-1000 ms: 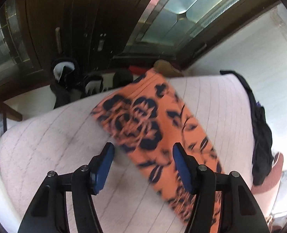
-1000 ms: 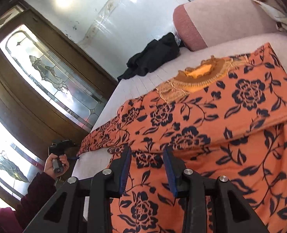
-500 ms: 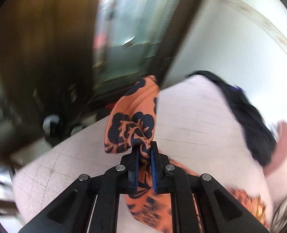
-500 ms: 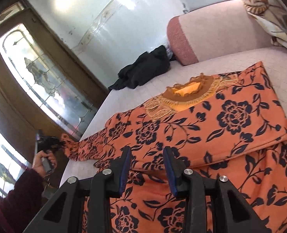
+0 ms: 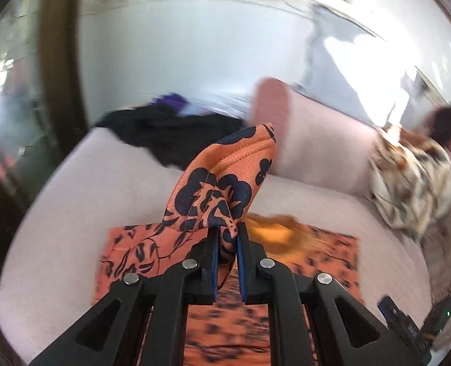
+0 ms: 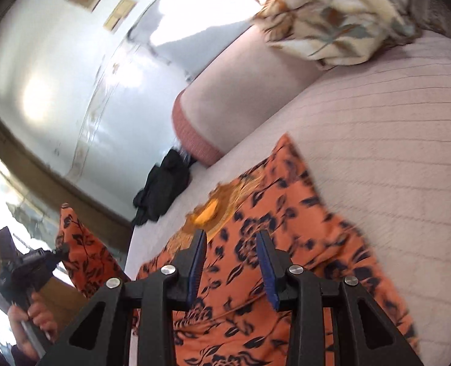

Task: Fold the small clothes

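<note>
An orange top with dark navy flowers (image 6: 286,244) lies spread on the pale pink couch seat (image 6: 393,158); its gold-trimmed neckline (image 6: 213,210) faces the backrest. My left gripper (image 5: 227,244) is shut on the end of the top's sleeve (image 5: 222,183), which stands bunched above the fingers, lifted off the seat. In the right wrist view the left gripper (image 6: 57,253) holds that sleeve (image 6: 79,250) up at the far left. My right gripper (image 6: 231,262) is open and empty just above the top's chest.
A black garment (image 6: 161,189) lies heaped at the couch's far end by the pink armrest (image 6: 195,134). A floral cream cloth (image 6: 338,15) lies on the backrest. A wooden door frame (image 5: 63,45) stands beyond the couch.
My left gripper closed on the sleeve end, lifted it and swung it over toward the top's body. The right gripper stayed open and shifted up toward the neckline.
</note>
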`<state>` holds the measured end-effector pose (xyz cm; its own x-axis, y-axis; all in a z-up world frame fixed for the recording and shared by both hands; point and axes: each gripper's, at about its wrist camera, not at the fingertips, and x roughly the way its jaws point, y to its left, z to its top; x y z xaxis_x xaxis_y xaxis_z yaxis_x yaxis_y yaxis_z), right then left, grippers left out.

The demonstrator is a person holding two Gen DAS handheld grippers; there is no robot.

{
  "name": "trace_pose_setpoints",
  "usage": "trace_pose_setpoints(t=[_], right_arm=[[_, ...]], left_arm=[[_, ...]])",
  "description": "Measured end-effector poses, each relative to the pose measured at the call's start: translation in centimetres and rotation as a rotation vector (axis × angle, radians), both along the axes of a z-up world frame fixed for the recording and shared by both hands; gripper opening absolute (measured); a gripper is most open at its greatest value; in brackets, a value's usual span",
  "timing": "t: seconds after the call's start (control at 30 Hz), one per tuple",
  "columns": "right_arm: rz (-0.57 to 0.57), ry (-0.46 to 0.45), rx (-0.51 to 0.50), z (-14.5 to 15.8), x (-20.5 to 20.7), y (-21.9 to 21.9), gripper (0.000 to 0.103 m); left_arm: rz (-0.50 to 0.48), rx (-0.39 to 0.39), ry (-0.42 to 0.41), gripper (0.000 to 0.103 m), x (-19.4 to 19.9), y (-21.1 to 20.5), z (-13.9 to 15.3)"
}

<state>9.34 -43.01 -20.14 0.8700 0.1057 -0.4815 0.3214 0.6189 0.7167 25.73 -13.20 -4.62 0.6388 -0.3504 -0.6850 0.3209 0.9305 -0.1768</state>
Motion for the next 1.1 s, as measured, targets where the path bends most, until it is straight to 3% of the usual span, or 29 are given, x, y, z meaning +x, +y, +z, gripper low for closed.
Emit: trace_pose_setpoints(t=[0.1,0.17,0.23,0.27,0.3,0.33,0.4,0.5,0.6,0.73,0.83,1.0,1.07,1.1], right_arm=[[-0.053,-0.013,0.024,0.1,-1.2,-2.3,0.037],[-0.052,-0.023,0.033,0.3,-1.4,-3.0,0.037],[-0.035,-0.031,0.047,0.3,-1.3,-3.2,0.040],[-0.028,-0.032,0.057,0.2,-1.2,-3.3,0.050],[-0.025,-0.034,0.073,0.0,-1.1,-3.3,0.072],[-0.027,-0.041,0.085,-0.2,-1.2,-3.0,0.077],[0.007,-0.053,0.104,-0.4,-0.6,-2.3,0.077],[0.065,0.000,0.116,-1.1,1.0,-0.5,0.077],[0.092,0.108,0.033,-1.9,2.9,0.6,0.074],[0.083,0.163,-0.050,-3.0,4.9,-0.4,0.060],[0.109,0.174,-0.050,-4.0,6.3,-1.3,0.057],[0.167,0.262,-0.058,-6.5,9.1,-1.0,0.048],[0.174,0.290,-0.095,-6.4,9.4,-0.6,0.041],[0.181,0.307,-0.107,-6.2,9.5,-0.4,0.028]], left_arm=[[-0.133,-0.029,0.074,0.012,-2.1,-5.6,-2.3],[-0.269,-0.060,0.134,0.022,-3.7,-9.1,-4.2],[-0.316,-0.059,0.137,0.037,-4.4,-9.8,-5.1],[-0.304,-0.066,0.120,0.041,-4.4,-9.1,-5.1],[-0.289,-0.087,0.096,0.050,-4.6,-7.9,-4.8],[-0.269,-0.121,0.070,0.062,-4.3,-5.9,-4.4],[-0.185,-0.170,0.019,0.077,-3.3,-2.5,-4.0],[-0.016,-0.153,-0.049,0.078,-1.6,3.1,-4.0],[0.127,-0.042,-0.067,0.078,-0.3,7.1,-6.1],[0.288,0.067,-0.051,0.078,1.3,11.3,-9.8],[0.344,0.094,0.025,0.078,3.1,12.9,-12.2],[0.415,0.168,0.071,0.078,4.9,13.7,-14.4],[0.422,0.218,0.109,0.078,5.4,13.0,-15.7],[0.422,0.250,0.122,0.078,5.7,12.5,-16.4]])
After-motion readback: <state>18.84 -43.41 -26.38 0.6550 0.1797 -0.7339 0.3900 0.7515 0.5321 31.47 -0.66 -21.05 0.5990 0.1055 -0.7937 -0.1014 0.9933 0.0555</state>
